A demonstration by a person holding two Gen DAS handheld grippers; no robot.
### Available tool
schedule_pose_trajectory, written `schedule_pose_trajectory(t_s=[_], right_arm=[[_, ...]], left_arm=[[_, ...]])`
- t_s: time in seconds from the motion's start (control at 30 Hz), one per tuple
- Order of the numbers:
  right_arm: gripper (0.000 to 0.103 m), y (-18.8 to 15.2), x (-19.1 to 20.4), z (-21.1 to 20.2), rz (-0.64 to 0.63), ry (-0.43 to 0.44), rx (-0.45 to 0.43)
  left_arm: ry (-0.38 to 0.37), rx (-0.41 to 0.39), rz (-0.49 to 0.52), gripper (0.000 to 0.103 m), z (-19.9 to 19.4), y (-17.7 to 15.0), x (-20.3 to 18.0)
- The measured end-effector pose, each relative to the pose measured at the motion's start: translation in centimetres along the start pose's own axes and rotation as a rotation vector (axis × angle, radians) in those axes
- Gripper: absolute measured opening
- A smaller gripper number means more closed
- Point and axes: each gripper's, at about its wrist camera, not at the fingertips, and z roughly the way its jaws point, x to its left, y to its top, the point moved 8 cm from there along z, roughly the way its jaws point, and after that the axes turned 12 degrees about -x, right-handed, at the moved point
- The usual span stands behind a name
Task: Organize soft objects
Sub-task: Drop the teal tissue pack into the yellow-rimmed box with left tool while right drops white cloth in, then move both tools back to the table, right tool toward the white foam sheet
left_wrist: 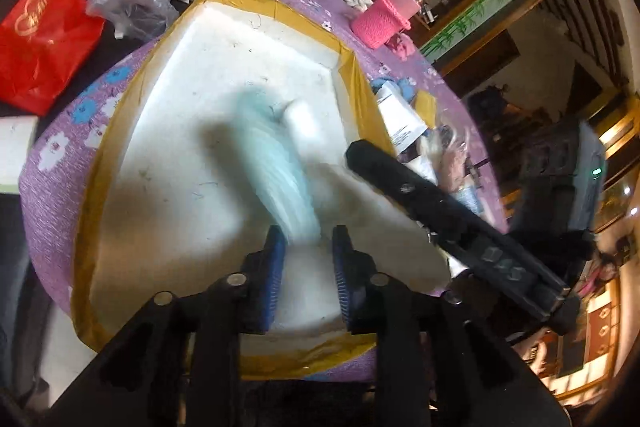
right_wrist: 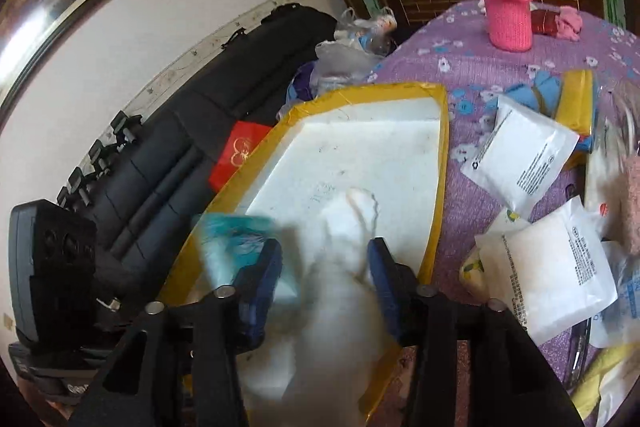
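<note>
Left claw [left_wrist: 308, 251] and right claw [right_wrist: 325, 267] both angled downward, jaws parted.

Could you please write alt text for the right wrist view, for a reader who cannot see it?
The right claw, jaws apart, hangs over a white foam box edged in yellow tape, with a blurred white soft item between its fingers. A blurred teal packet sits left; white sachets and a pink knitted bottle sleeve lie on the purple floral cloth.
</note>
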Motion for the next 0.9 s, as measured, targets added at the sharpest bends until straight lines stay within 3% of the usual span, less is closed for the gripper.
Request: schedule_pose_trajectory(t_s=[0.03,0.1,0.17,0.23,0.3,0.37,0.43,0.67,0.9], right_arm=[[0.061,0.4,0.6,0.0,0.015,0.022,-0.013],[0.072,0.3,0.8,-0.5,0.041,0.061,-0.031],[0.073,0.9,1.6,-1.2,0.027,0.074,-0.05],[0.073,1.7,2.2,-2.4,0.017,0.088,-0.071],[0.081,2.3,2.5,-3.8,0.018,0.118,-0.1],[0.09,3.0,2.7,-5.6,0.024,0.155,-0.139],[0.09,3.6,2.4,-6.4,0.031,0.139,-0.144],[0.09,2.4,-0.2,-10.2,0.064,0.146,-0.127],[0.09,0.3,-6.6,-17.1,0.107,0.034,-0.164]], left_arm=[[0.019,-0.003,0.022,0.028,0.0,-0.1,0.0],[0.051,-0.019,0.087,0.044,-0.2,-0.4,0.0],[0.043,-0.064,0.129,0.046,-1.0,-0.5,-0.3],[0.062,-0.138,0.108,0.047,-2.3,-0.1,-0.2],[0.058,-0.222,0.07,0.06,-3.9,0.3,-0.3],[0.049,-0.278,0.069,0.062,-5.0,0.5,-1.0],[0.075,-0.305,0.1,0.062,-5.4,1.0,-1.9],[0.028,-0.309,0.223,0.062,-5.4,0.4,-7.6],[-0.038,-0.161,0.258,0.062,-1.6,-3.1,-12.5]])
